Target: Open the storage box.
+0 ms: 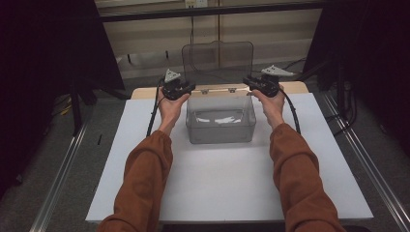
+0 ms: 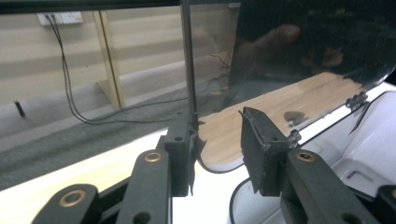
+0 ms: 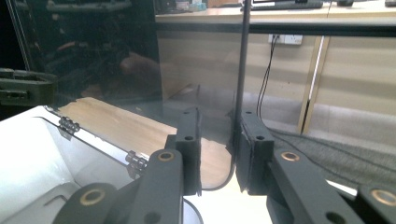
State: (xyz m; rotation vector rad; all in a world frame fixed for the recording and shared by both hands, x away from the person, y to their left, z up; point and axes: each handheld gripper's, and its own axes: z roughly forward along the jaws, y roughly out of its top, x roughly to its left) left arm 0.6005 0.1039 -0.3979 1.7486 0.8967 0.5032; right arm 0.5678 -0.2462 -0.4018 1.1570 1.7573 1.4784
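- White tabletop (image 1: 227, 183) on a wooden board (image 1: 145, 92) whose edge peeks out at the far side; grey carpet floor around it, metal rails (image 1: 60, 179) run along both sides.
- Room dim; dark curtains left and right, pale wall panels at the back, wall socket (image 2: 60, 17) with black cables hanging down.
- Clear plastic box (image 1: 221, 121) sits at the table's far middle, its hinged lid (image 1: 217, 60) standing upright and open behind it.
- Left gripper (image 1: 178, 88) at the lid's left edge, held in the left hand (image 1: 171, 108). In the left gripper view the lid edge lies against the left pad; the right pad stands apart from it, so the jaws are parted and not clamped.
- Right gripper (image 1: 261, 84) at the lid's right edge, in the right hand (image 1: 272, 106). In the right gripper view the lid edge runs down between the pads, hugging the right pad; the jaws are narrow, but pressing can't be confirmed.
- Orange sleeves (image 1: 145, 179) enter from the bottom, cut off by the frame.
- Hinges (image 3: 135, 161) show small on the box's back rim.
- Something pale lies in the box bottom, blurred by the plastic; can't tell what.
- Lid shows dark reflections; what's behind it is hard to read.
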